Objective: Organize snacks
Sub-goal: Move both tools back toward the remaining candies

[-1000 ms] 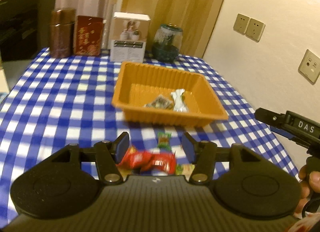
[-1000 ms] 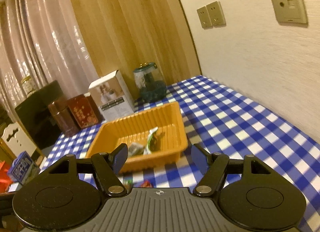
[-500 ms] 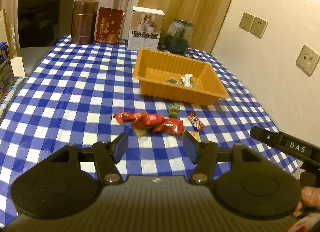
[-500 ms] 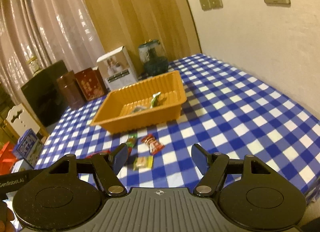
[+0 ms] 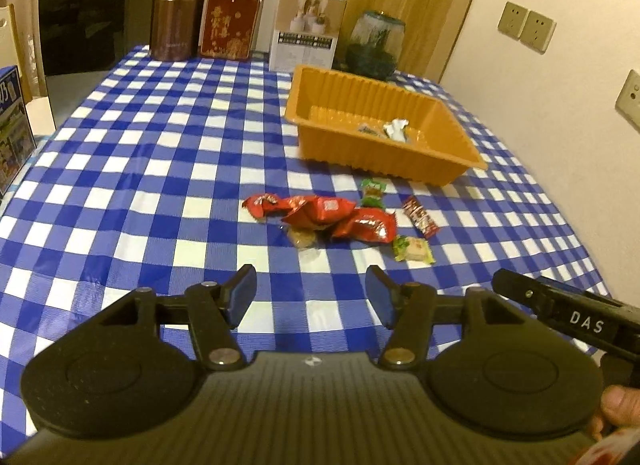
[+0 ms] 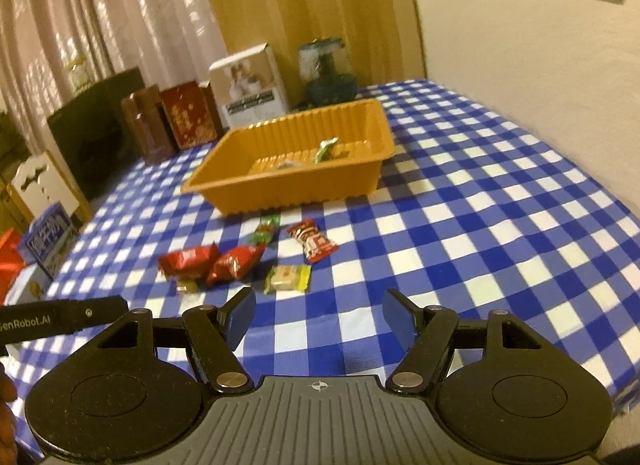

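An orange tray [image 5: 440, 169] [image 6: 240, 193] stands on the blue checked tablecloth and holds a white wrapper [image 5: 396, 129] and a dark one. In front of it lie several loose snacks: red packets [image 5: 320, 211] [image 6: 236, 263], a green candy [image 5: 373, 191] [image 6: 267, 228], a dark red bar [image 5: 420, 217] [image 6: 314, 245] and a yellow-green biscuit pack [image 5: 414, 249] [image 6: 287, 277]. My left gripper [image 5: 311, 295] is open and empty, held back from the snacks near the table's front. My right gripper [image 6: 319, 315] is open and empty, also short of the snacks.
At the table's back stand a brown canister [image 5: 176, 21], a red tin [image 5: 230, 27], a white box [image 5: 307, 33] and a glass jar [image 5: 376, 45]. A black appliance [image 5: 92, 13] stands at the back left. A wall with sockets runs along the right.
Both grippers have pulled back and up from the tray and snacks, so the whole snack pile now shows ahead of the fingers. Both stay open and empty.
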### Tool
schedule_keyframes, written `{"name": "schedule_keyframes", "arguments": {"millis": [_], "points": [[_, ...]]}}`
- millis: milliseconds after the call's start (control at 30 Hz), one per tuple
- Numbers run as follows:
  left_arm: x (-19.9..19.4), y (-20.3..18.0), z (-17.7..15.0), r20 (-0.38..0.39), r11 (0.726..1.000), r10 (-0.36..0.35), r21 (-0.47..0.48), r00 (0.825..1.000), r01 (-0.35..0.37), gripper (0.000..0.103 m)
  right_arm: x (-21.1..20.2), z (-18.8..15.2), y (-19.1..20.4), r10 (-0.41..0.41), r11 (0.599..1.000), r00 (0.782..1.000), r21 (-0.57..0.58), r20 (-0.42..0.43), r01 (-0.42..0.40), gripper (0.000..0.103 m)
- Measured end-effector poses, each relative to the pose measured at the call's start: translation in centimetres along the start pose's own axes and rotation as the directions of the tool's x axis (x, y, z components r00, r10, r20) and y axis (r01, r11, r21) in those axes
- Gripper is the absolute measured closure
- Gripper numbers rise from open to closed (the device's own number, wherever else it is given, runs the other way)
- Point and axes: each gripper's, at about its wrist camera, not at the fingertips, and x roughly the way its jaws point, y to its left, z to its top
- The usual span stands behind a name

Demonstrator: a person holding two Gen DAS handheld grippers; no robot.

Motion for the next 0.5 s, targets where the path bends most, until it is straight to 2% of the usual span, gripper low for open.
{"name": "schedule_keyframes", "arguments": {"millis": [200, 367, 500], "points": [[2.0, 0.9, 0.2, -0.023, 1.0, 0.013, 0.012, 1.0, -0.013, 0.046, 3.5, 0.0, 0.7, 0.015, 0.99, 0.998, -0.139, -0.06, -0.023, 0.033], [3.4, 1.3, 0.4, -0.034, 1.0, 0.003, 0.005, 0.999, -0.002, 0.046, 6.6, 0.3, 1.4, 0.043, 0.955, 0.994, -0.288, -0.1, -0.071, 0.033], [4.4, 1.5, 0.5, -0.046, 1.0, -0.006, 0.0, 0.999, 0.006, 0.046, 8.7, 0.5, 1.6, 0.035, 0.912, 0.991, -0.401, -0.127, -0.083, 0.048]]}}
